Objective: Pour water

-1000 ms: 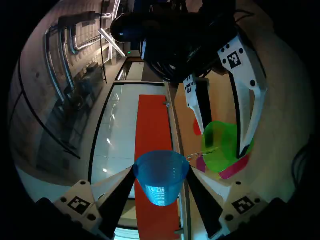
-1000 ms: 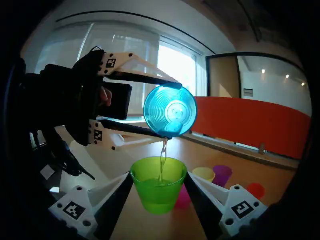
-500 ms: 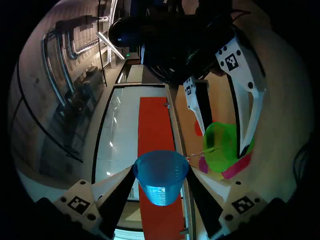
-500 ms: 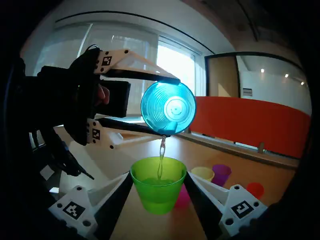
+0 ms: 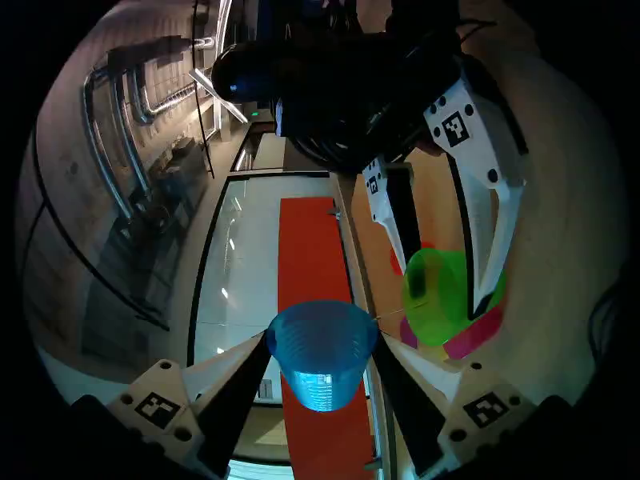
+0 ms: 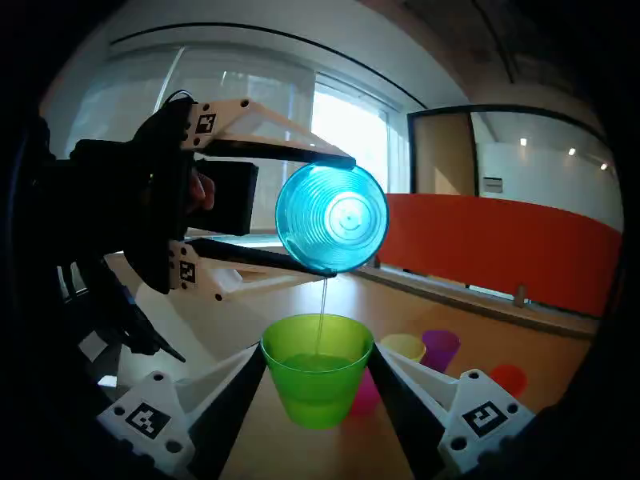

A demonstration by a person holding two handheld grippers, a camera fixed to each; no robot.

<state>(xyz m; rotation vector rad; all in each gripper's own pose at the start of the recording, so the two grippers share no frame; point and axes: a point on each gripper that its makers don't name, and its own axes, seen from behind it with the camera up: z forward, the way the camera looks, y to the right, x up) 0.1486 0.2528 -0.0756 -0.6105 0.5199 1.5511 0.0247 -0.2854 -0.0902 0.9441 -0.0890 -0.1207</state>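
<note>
Two cups are meeting in mid-air. In the right gripper view, the right tool point(image 6: 317, 356) is gripping a translucent green plastic cup point(image 6: 317, 376) upright, both fingers pressing on its sides, the jaws opened no wider than the cup. The green cup is sitting at 6 o'clock in that view and is carrying a pool of water partway up its wall.

At 12 o'clock from it, a translucent blue ribbed plastic cup point(image 6: 332, 216) is lying tipped on its side, its mouth facing the camera. The left tool point(image 5: 322, 344) is clamping this one, one finger pressing at its 12 o'clock edge and the other at its 6 o'clock edge. A thin thread of water point(image 6: 322, 308) is falling from the blue cup's lowest lip into the green cup's mouth. A dark-gloved hand point(image 6: 160, 200) is holding the left tool out at 9 o'clock from the blue cup.

On the pale wooden counter point(image 6: 448, 308), four more small cups are waiting at about 3 o'clock from the green one: a pink cup point(image 6: 366, 396) just behind it, a yellow cup point(image 6: 406, 346), a purple cup point(image 6: 442, 346) beside that, and a red cup point(image 6: 510, 378) farther out. An orange-red panel point(image 6: 512, 240) is running along behind the counter.

In the left gripper view, the blue cup is sitting between that tool's fingers at 6 o'clock, and the green cup is showing at 2 o'clock from it, between the right tool's white fingers.
</note>
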